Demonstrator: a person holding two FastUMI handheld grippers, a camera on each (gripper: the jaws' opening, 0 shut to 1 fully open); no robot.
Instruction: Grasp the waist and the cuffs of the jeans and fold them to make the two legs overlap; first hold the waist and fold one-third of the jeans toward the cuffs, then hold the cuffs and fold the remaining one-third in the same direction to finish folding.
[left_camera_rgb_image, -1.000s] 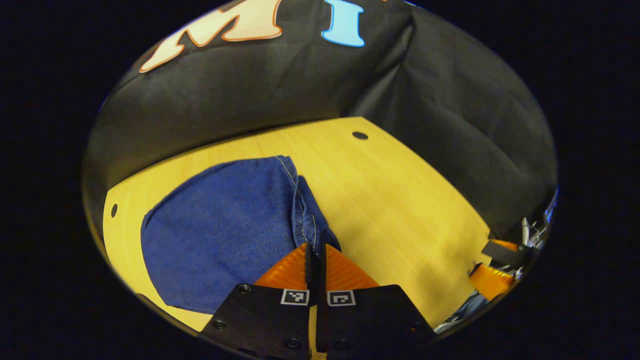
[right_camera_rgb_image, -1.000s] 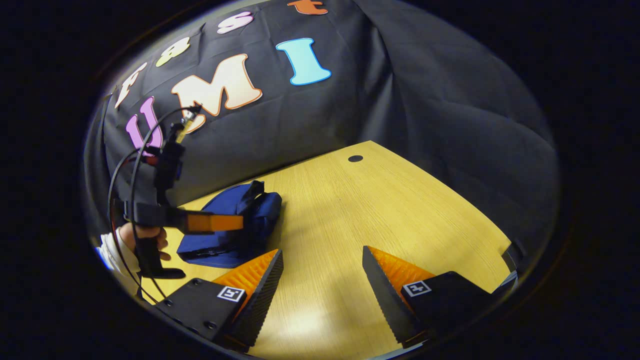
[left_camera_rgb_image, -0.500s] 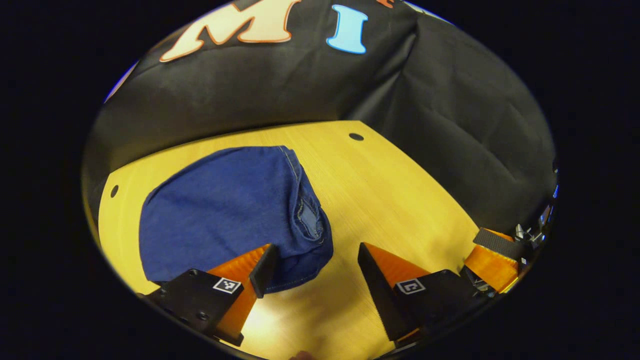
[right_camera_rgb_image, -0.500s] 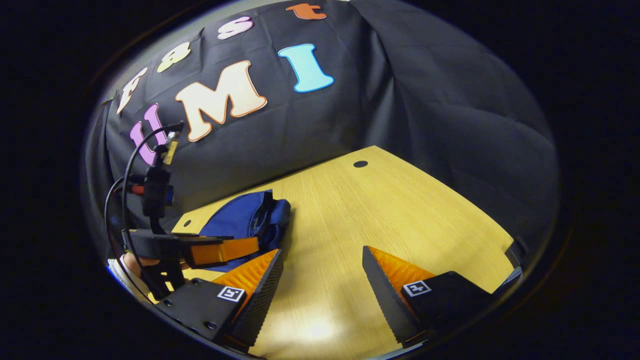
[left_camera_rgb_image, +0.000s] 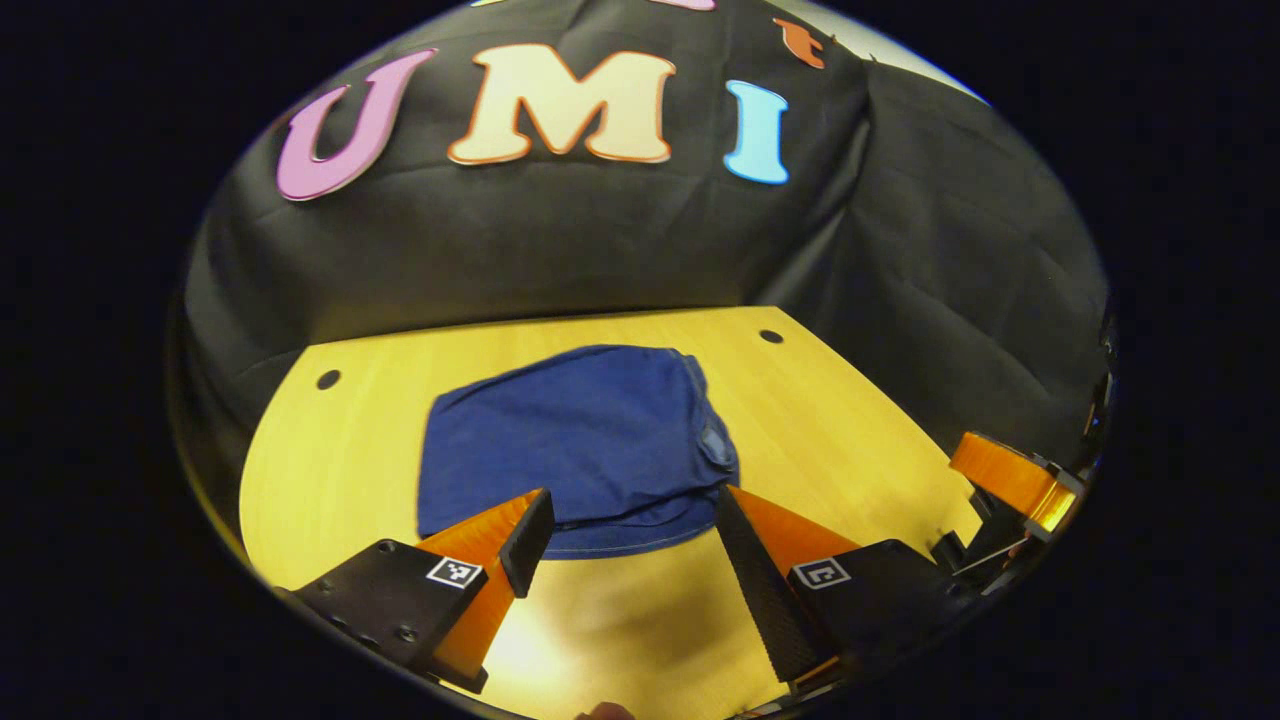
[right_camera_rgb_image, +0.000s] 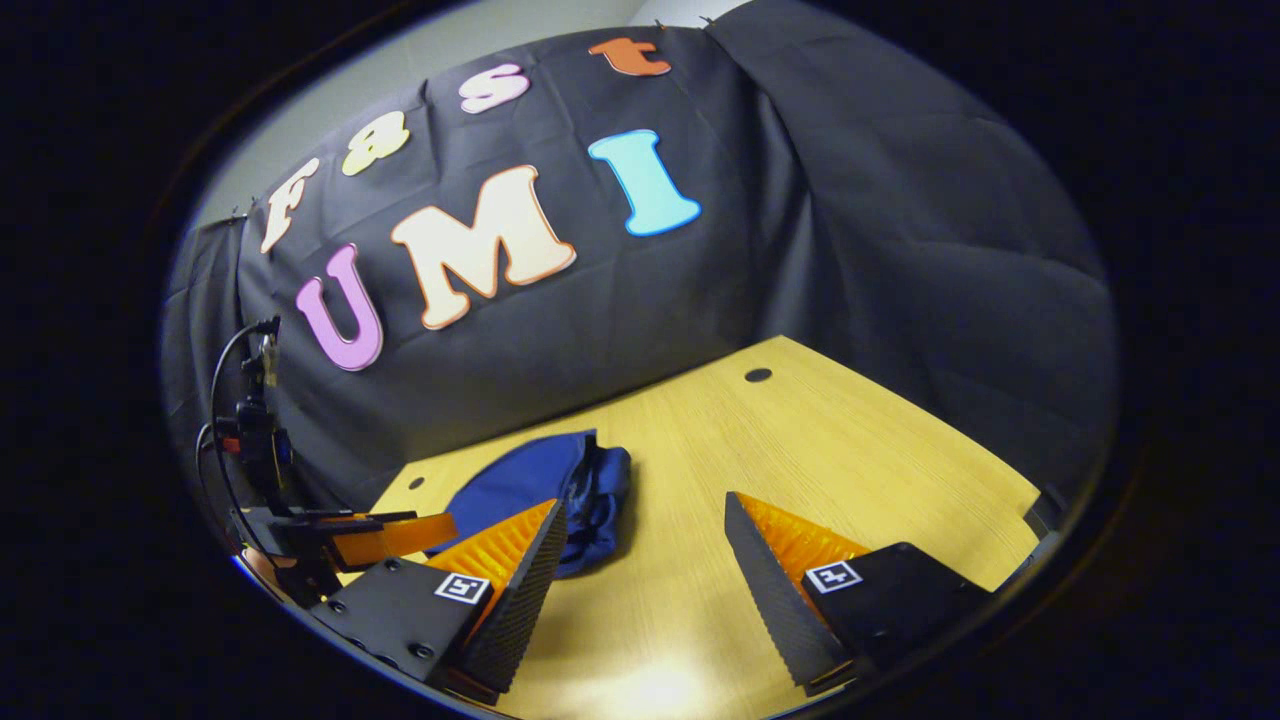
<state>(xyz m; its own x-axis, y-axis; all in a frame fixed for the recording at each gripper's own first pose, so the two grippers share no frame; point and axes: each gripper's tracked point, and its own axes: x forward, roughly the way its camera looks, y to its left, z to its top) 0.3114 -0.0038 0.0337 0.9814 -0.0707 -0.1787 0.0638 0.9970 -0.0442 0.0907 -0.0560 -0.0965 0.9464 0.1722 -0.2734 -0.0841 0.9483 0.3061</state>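
Note:
The blue jeans (left_camera_rgb_image: 585, 440) lie folded into a compact stack on the wooden table (left_camera_rgb_image: 840, 430). In the left gripper view my left gripper (left_camera_rgb_image: 630, 515) stands open just short of the stack's near edge, holding nothing. The right gripper view has the same jeans (right_camera_rgb_image: 560, 485) at the left, beyond its left finger. My right gripper (right_camera_rgb_image: 645, 525) is open over bare wood, apart from the cloth. The left gripper (right_camera_rgb_image: 385, 540) also appears at the far left of the right gripper view. The right gripper (left_camera_rgb_image: 1015, 485) appears at the right edge of the left gripper view.
The black booth wall (left_camera_rgb_image: 600, 250) rises right behind the table's far edge. Small round holes (left_camera_rgb_image: 771, 336) mark the tabletop's far corners, another hole (left_camera_rgb_image: 327, 379) at the left. A cable (right_camera_rgb_image: 235, 400) trails from the left gripper's body. Bare wood (right_camera_rgb_image: 850, 460) stretches right of the jeans.
My left gripper, shut on the jeans' edge a second ago, opened and let go, then drew back from the folded stack. The right gripper stayed open and pulled back slightly.

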